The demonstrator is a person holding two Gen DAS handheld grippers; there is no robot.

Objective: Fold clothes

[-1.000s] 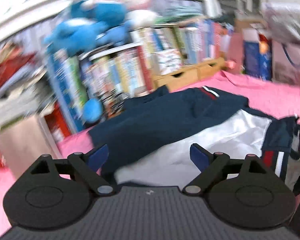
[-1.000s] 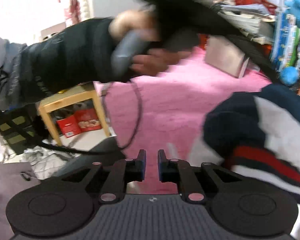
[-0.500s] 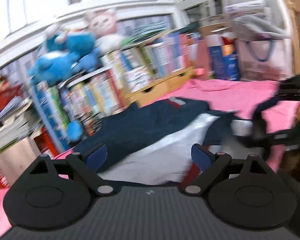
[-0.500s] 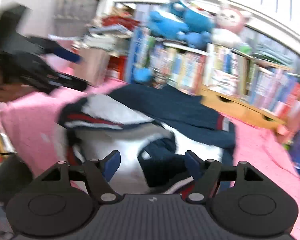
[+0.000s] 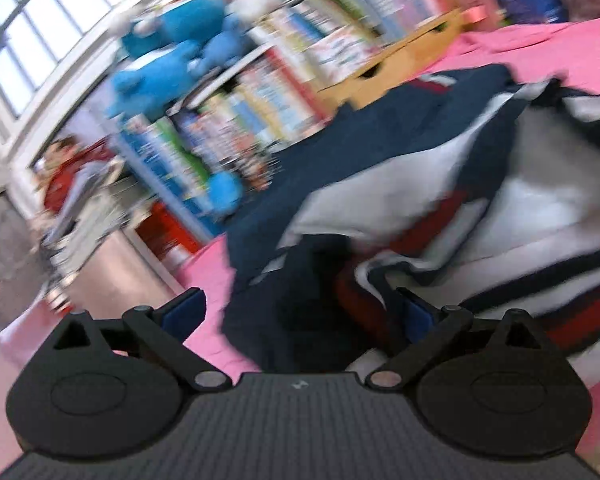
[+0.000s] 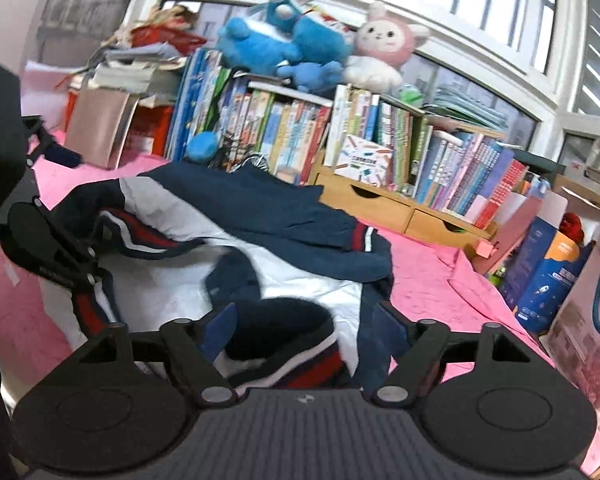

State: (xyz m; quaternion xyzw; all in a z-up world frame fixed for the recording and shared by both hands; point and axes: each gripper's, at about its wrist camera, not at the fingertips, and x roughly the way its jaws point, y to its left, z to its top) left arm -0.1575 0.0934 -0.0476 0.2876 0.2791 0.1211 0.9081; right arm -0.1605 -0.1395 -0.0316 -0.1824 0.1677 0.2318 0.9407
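A navy, white and red jacket (image 6: 284, 216) lies crumpled on the pink bedspread (image 6: 432, 280). In the right wrist view my right gripper (image 6: 304, 324) hangs low over the jacket's near edge. Its jaws are opening, and a navy cuff with red and white stripes (image 6: 300, 360) lies loose between them. In the blurred, tilted left wrist view my left gripper (image 5: 300, 312) is close over the jacket (image 5: 420, 168). Its jaws are wide and still opening, with a dark navy fold (image 5: 300, 300) between them that the pads do not press. The left tool's black housing (image 6: 4, 152) shows at the left edge of the right wrist view.
A bookshelf (image 6: 292, 140) full of books stands behind the bed, with blue and pink plush toys (image 6: 312, 44) on top. Wooden drawers (image 6: 400, 208) sit right of it. Boxes and a paper bag (image 6: 580, 312) line the right side. A pink box (image 6: 96, 128) stands at the back left.
My right gripper swung from a person's arm and bare bedspread to face the jacket, and went from shut to open. My left gripper dropped nearer the jacket and rolled.
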